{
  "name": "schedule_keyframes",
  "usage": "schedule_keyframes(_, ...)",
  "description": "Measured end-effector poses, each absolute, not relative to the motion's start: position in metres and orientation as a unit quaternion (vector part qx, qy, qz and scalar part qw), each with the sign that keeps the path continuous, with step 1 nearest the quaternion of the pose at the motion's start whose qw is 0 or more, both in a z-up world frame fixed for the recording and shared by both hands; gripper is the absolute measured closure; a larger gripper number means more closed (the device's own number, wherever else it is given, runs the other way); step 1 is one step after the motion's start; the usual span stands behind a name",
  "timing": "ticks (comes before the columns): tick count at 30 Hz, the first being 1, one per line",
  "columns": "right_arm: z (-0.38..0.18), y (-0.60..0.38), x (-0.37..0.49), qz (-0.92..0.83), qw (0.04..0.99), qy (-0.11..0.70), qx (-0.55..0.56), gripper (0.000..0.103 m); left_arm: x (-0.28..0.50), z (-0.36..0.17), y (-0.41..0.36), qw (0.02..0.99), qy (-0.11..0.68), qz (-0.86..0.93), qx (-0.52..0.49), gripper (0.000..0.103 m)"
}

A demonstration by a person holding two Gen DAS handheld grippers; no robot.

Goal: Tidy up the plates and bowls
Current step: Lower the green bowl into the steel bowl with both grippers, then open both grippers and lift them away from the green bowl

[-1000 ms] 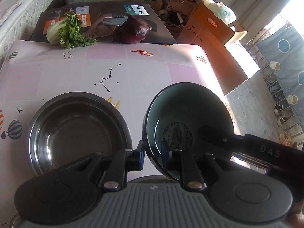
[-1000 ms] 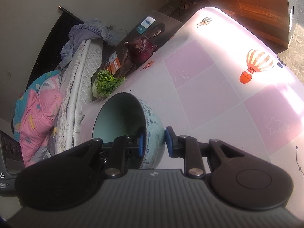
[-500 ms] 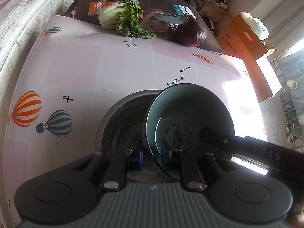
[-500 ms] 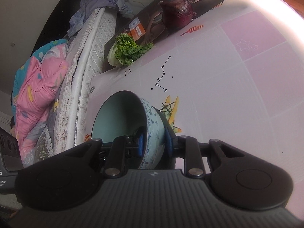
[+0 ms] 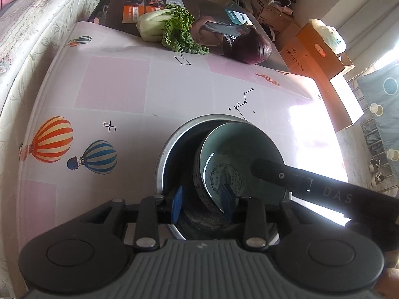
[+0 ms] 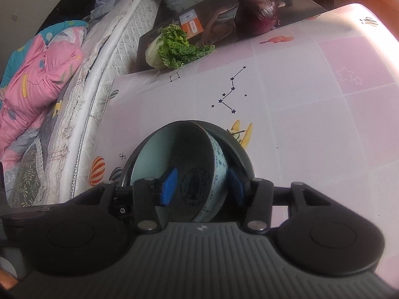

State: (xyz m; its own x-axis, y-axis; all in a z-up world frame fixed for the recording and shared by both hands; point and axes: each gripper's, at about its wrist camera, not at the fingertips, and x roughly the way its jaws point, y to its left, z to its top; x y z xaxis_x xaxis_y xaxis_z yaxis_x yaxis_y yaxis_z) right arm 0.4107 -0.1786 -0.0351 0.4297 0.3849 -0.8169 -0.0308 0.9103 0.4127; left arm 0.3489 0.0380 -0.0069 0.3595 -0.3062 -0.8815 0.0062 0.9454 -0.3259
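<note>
Now, at the far left of the left wrist view, the balloon-print tablecloth runs up against a mattress edge, with a head of leafy cabbage and a red cabbage lying on a printed carton at the far end. Moving right, the steel bowl sits on the cloth, and the blue patterned ceramic bowl lies inside it, tilted, its rim leaning toward the steel bowl's right wall.

The left gripper is spread wide: its blue pads straddle the ceramic bowl's near wall, one outside and one inside, with a clear gap on the outer side, so it clamps nothing. Further right, the other tool's dark body crosses over the ceramic bowl.

From the right wrist view the same pairing shows: the steel bowl rings the ceramic bowl, and the right gripper also stands wide, pads either side of the decorated wall. Whether either pad brushes the ceramic is hard to tell, but neither presses it.

The step in hand looks like the release after nesting: ceramic bowl dropped into steel bowl, both tools let go. The bowl seems not quite seated, so the next move likely calls for lifting both tools straight up and back without hooking the rim, perhaps after a small nudge to level it.
</note>
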Motion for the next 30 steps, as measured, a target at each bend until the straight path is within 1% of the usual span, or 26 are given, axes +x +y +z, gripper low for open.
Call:
schedule_keyframes(1,-0.030,-0.177,0.408,0.127,0.833,0.513,0.161,0.040,0.344,-0.002,0.041,0.816,0.554,-0.095,-0.134,0.060)
schedule_keyframes(2,-0.026,-0.177,0.405,0.126,0.837,0.509,0.156,0.037,0.341,0.002,0.043,0.818,0.552,-0.095,-0.135,0.058)
schedule_keyframes(3,-0.020,-0.177,0.402,0.124,0.841,0.504,0.151,0.030,0.337,0.005,0.046,0.819,0.549,-0.095,-0.137,0.058)
schedule_keyframes(4,-0.016,-0.177,0.398,0.124,0.844,0.500,0.149,0.026,0.333,0.008,0.050,0.820,0.548,-0.093,-0.139,0.056)
schedule_keyframes(5,-0.012,-0.178,0.396,0.124,0.846,0.497,0.149,0.025,0.329,0.012,0.055,0.821,0.546,-0.090,-0.141,0.054)
schedule_keyframes(9,0.006,-0.190,0.379,0.130,0.846,0.485,0.179,0.025,0.307,0.023,0.073,0.831,0.531,-0.082,-0.145,0.049)
schedule_keyframes(11,0.017,-0.199,0.363,0.136,0.849,0.471,0.199,0.024,0.292,0.028,0.082,0.843,0.516,-0.075,-0.137,0.042)
schedule_keyframes(12,0.023,-0.204,0.354,0.140,0.850,0.462,0.208,0.024,0.284,0.029,0.086,0.851,0.505,-0.068,-0.128,0.040)
schedule_keyframes(14,0.035,-0.216,0.329,0.148,0.858,0.440,0.220,0.024,0.267,0.030,0.094,0.866,0.486,-0.053,-0.104,0.035)
schedule_keyframes(17,0.048,-0.232,0.279,0.154,0.875,0.403,0.219,0.024,0.233,0.024,0.107,0.884,0.462,-0.034,-0.065,0.031)
schedule_keyframes(20,0.051,-0.243,0.223,0.154,0.891,0.373,0.208,0.024,0.194,0.019,0.115,0.892,0.449,-0.035,-0.048,0.029)
schedule_keyframes(24,0.037,-0.246,0.142,0.145,0.910,0.347,0.175,0.024,0.137,0.020,0.114,0.905,0.422,-0.051,-0.016,0.023)
schedule_keyframes(25,0.031,-0.244,0.126,0.144,0.911,0.346,0.172,0.024,0.125,0.021,0.112,0.911,0.409,-0.052,-0.001,0.019)
schedule_keyframes(28,0.010,-0.241,0.088,0.150,0.907,0.345,0.189,0.024,0.088,0.020,0.104,0.925,0.373,-0.057,0.036,0.014)
schedule_keyframes(30,-0.003,-0.237,0.072,0.159,0.901,0.348,0.204,0.024,0.070,0.017,0.103,0.929,0.364,-0.065,0.025,0.012)
